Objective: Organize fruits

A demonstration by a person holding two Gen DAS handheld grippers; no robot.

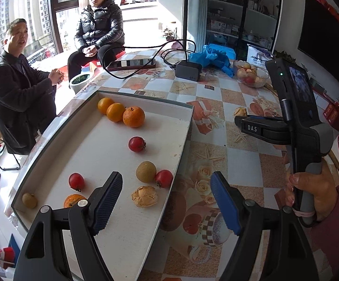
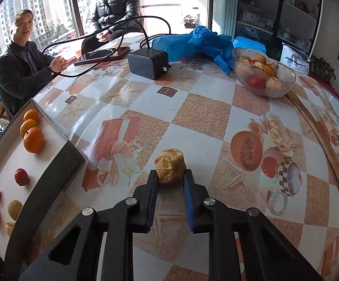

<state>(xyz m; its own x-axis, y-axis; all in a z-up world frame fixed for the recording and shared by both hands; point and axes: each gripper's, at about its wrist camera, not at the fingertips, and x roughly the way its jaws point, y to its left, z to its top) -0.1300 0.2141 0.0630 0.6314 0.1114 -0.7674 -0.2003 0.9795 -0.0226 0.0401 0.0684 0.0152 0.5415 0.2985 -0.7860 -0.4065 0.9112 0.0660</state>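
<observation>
Spreading across both views was the surface [image 2: 204, 117], covered by a checked cloth printed with fruit, shells and roses. On its left part lay a shallow white tray [image 1: 113, 154] with dark outer walls, by far the biggest thing on it. Beyond the far edge two people sat by the window, one in a glossy black puffer jacket [image 1: 99, 23] and one in a dark coat [image 1: 17, 93].

At the far right stood a glass bowl [image 2: 284, 82] with mixed fruit inside, and behind it a heap of blue gloves [image 2: 200, 42]. A grey charger block [image 2: 146, 63] and a phone [image 2: 101, 55] lay near the far edge, joined by black cables.

Inside the tray, three oranges [image 1: 122, 113] sat touching in a row at the far end. Nearer lay a red fruit [image 1: 136, 144], then a tan round fruit [image 1: 146, 172] touching another red one [image 1: 164, 178], a crumpled piece of peel [image 1: 145, 196], a third red fruit [image 1: 76, 181], a part-hidden orange [image 1: 72, 201] and a small tan fruit [image 1: 29, 200] in the near corner.

The left tongs [image 1: 167, 201] were released, spread wide above the tray's right wall with nothing between them. The right tongs [image 2: 170, 182] were clenched on a wrinkled tan fruit [image 2: 169, 166], which rested on the cloth outside the tray, well to its right. A hand [image 1: 314, 192] in a pink sleeve gripped that tool's handle.
</observation>
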